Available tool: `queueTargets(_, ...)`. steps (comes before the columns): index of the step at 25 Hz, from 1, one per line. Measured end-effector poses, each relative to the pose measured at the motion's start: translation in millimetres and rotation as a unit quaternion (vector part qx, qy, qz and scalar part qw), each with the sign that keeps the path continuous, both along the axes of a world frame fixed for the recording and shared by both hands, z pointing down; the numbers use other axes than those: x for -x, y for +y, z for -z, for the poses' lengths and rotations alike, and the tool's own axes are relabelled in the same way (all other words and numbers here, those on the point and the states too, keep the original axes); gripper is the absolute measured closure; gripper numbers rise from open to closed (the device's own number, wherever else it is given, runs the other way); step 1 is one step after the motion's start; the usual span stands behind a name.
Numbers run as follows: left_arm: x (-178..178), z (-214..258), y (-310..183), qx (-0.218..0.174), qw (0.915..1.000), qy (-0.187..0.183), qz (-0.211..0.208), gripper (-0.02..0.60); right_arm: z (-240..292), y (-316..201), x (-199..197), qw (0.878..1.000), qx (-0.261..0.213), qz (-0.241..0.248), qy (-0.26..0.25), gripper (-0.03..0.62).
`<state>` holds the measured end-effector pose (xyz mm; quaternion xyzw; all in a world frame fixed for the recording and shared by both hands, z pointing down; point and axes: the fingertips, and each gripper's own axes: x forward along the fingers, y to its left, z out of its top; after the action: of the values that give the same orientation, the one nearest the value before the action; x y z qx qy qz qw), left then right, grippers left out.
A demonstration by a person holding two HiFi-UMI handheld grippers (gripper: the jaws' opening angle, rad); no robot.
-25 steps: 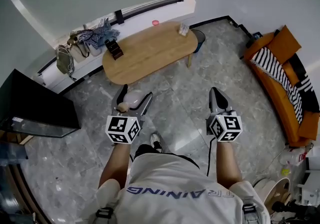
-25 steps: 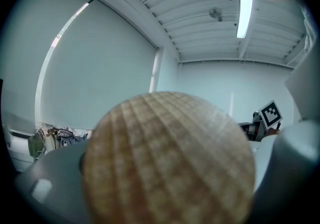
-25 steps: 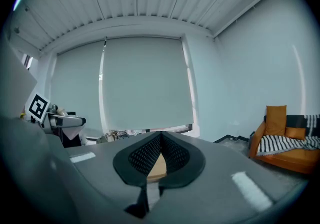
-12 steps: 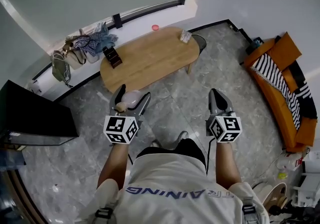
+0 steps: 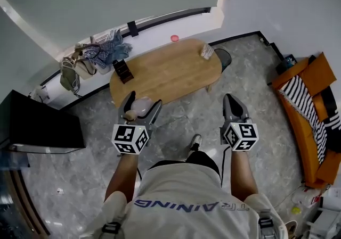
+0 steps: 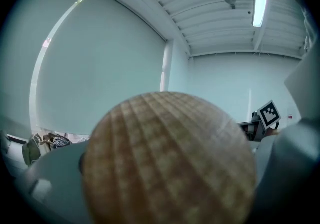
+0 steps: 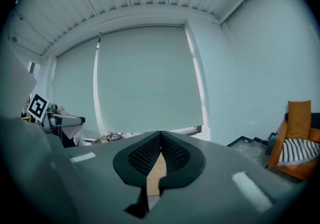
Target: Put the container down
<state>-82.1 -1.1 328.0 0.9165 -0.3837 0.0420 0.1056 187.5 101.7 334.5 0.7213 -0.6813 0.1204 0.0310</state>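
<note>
My left gripper (image 5: 144, 100) is shut on a pale, clear container (image 5: 141, 106) with a round wooden lid. It is held in the air over the grey floor, just short of the near edge of the oval wooden table (image 5: 165, 70). In the left gripper view the wooden lid (image 6: 170, 163) fills the middle, with a grey jaw pressed on either side. My right gripper (image 5: 230, 98) is level with the left one over the floor. Its meshed pads (image 7: 150, 155) meet with nothing between them.
On the table stand a black holder (image 5: 123, 68) and a small packet (image 5: 207, 50). Bags and clothes (image 5: 93, 54) lie on the ledge behind it. A black cabinet (image 5: 37, 123) is at the left, an orange sofa (image 5: 314, 94) at the right, and a dark stool (image 5: 224, 58) by the table's right end.
The person has stepped forward, so the table now lies closer to the grippers and the room has shifted rightward. Both grippers keep their pose, with the container still held.
</note>
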Motion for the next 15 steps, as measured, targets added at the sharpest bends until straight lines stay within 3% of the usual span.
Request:
queueTargets(9, -98, 12, -63, 0.003, 0.998, 0.012, 0.062, 0.156, 13, -95, -117, 0.999, -0.005, 0.05, 0.008, 0.582)
queueTargets(15, -115, -2, -95, 0.023, 0.9962, 0.003, 0.084, 0.156, -2, -144, -135, 0.997, 0.008, 0.078, -0.003, 0.58)
